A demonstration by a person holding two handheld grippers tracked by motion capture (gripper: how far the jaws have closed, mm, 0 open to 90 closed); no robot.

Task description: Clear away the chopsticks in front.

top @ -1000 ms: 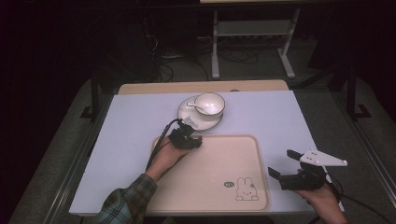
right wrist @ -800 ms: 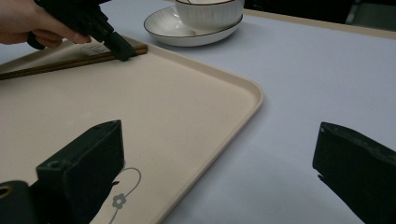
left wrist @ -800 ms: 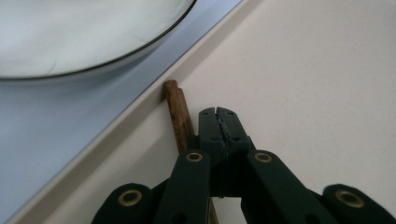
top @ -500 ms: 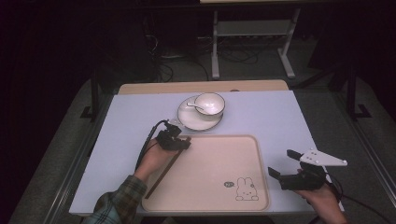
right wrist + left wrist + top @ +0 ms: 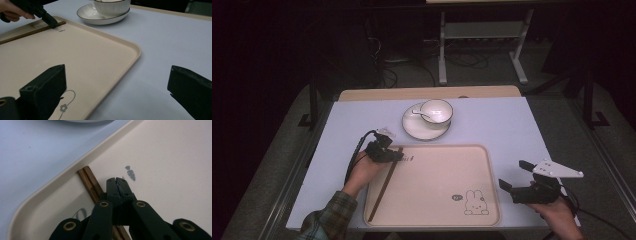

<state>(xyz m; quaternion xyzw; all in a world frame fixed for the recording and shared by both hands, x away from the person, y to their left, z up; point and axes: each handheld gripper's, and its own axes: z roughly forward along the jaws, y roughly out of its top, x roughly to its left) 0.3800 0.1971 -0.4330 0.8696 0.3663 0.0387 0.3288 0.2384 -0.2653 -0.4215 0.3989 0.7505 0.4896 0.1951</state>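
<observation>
We see a tray (image 5: 437,200) at the desk's (image 5: 512,125) near edge, with chopsticks (image 5: 382,187) lying along its left rim and the rest of its floor bare. Our left gripper (image 5: 117,185) sits over the chopsticks' far end, jaws closed with nothing between them. Our right gripper (image 5: 517,175) hovers off the tray's right edge, jaws wide apart. Beyond the tray, a bowl (image 5: 436,111) holding a spoon (image 5: 422,116) stands on a saucer (image 5: 414,129).

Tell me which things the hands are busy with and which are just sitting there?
Busy with:
- chopsticks, lying in the tray along its left edge
- tray
- left gripper, fingers closed beside the chopsticks

Just sitting there:
- bowl with a spoon, on a saucer beyond the tray
- right gripper, open, off the tray's right side
</observation>
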